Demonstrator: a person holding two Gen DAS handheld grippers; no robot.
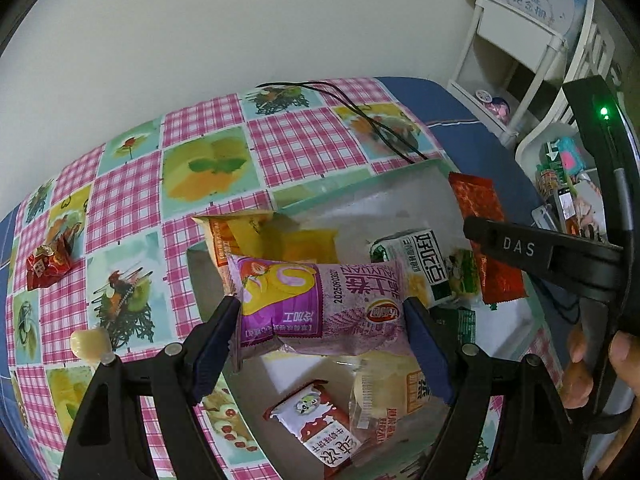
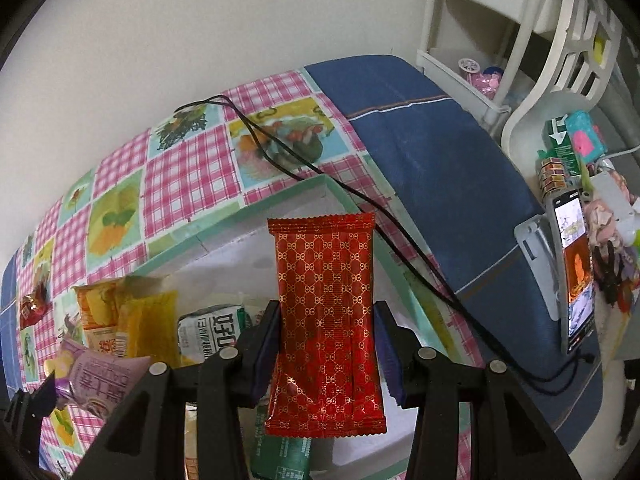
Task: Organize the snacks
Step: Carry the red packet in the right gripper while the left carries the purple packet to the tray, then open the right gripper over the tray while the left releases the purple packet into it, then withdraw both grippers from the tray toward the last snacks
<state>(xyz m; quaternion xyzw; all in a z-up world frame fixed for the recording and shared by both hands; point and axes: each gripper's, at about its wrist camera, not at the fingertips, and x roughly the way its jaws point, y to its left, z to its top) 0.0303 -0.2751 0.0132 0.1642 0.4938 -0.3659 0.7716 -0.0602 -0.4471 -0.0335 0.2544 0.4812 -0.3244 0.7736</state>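
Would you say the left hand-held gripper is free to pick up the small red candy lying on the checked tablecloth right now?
Probably not yet: the left hand-held gripper already clamps a purple snack packet over the box. The red candy lies unobstructed on the tablecloth, well off to the side.

A plain pale wall backs the surface, spread with pink checked cloth; a white shelf unit stands right.

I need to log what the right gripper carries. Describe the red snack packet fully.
The red snack packet is a flat, glossy foil sachet with a gold linked pattern and crimped, serrated ends. It hangs lengthwise, sealed, pinched at its sides between the right gripper pads, above the open box of snacks. Nothing else appears to touch it.
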